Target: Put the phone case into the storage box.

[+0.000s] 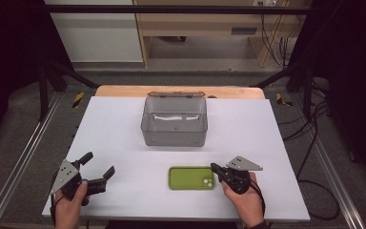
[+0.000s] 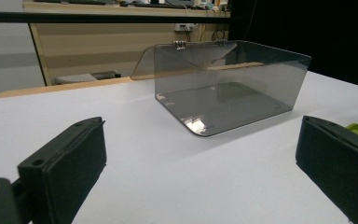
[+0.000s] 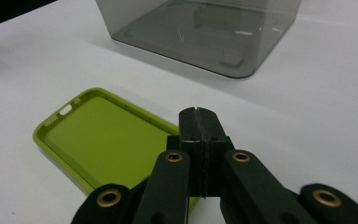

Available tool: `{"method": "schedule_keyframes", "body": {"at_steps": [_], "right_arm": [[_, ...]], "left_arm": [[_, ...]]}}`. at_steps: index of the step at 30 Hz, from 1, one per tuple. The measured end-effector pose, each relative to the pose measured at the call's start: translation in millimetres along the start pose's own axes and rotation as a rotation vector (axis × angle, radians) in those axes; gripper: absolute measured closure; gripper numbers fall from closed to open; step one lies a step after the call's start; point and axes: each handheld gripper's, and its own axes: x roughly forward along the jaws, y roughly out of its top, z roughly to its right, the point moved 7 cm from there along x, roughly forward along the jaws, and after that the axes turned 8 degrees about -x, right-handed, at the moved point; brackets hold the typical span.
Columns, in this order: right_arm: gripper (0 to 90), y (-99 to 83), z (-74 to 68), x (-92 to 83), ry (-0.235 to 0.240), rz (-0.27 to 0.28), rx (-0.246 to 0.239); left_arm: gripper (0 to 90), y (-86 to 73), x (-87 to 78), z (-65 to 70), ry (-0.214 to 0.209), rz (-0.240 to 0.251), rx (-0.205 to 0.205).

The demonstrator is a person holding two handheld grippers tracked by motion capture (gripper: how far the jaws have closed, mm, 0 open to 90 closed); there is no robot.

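A green phone case point(image 1: 191, 177) lies flat on the white table point(image 1: 248, 129), hollow side up, near the front edge; it is also in the right gripper view point(image 3: 107, 140). My right gripper point(image 1: 214, 168) is shut with nothing between its pads, its tip point(image 3: 198, 114) at the case's right end, just over the rim. My left gripper point(image 1: 98, 164) rests at the front left, open and holding nothing, its jaws wide apart point(image 2: 200, 158). A clear grey plastic box point(image 1: 174, 121) with its hinged lid folded back stands mid-table, also seen ahead of both grippers point(image 2: 228, 88) point(image 3: 200, 32).
A wooden board edge point(image 1: 181, 90) runs behind the white surface. Metal frame rails point(image 1: 24, 152) flank the table. Cables point(image 1: 314, 143) hang at the right. Bare table lies between the box and the case.
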Motion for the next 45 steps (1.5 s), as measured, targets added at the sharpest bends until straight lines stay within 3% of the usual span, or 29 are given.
{"method": "schedule_keyframes", "body": {"at_steps": [13, 26, 33, 36, 43, 45], "right_arm": [[90.0, -5.4, 2.7, -3.4, -0.009, -0.005, 0.012], [85.9, -9.5, 1.8, -5.4, -0.010, -0.006, 0.009], [71.1, -11.2, 1.6, -7.5, -0.013, 0.001, 0.026], [59.2, -11.4, 0.8, -8.0, -0.018, 0.007, 0.032], [30.7, -7.5, 2.8, -10.2, -0.041, 0.022, 0.054], [24.0, -5.5, 3.1, -11.5, -0.057, 0.043, 0.049]], "left_arm": [[1.3, -1.4, 1.6, 2.2, -0.011, -0.012, 0.002], [1.4, -5.1, 5.3, 10.0, -0.059, -0.054, -0.005], [1.4, -7.3, 8.6, 15.2, -0.084, -0.087, -0.016], [1.6, -7.3, 11.8, 20.1, -0.097, -0.104, -0.027], [1.6, 1.3, 23.4, 40.4, -0.148, -0.162, 0.033], [1.5, 2.3, 29.2, 46.2, -0.159, -0.195, 0.075]]}}
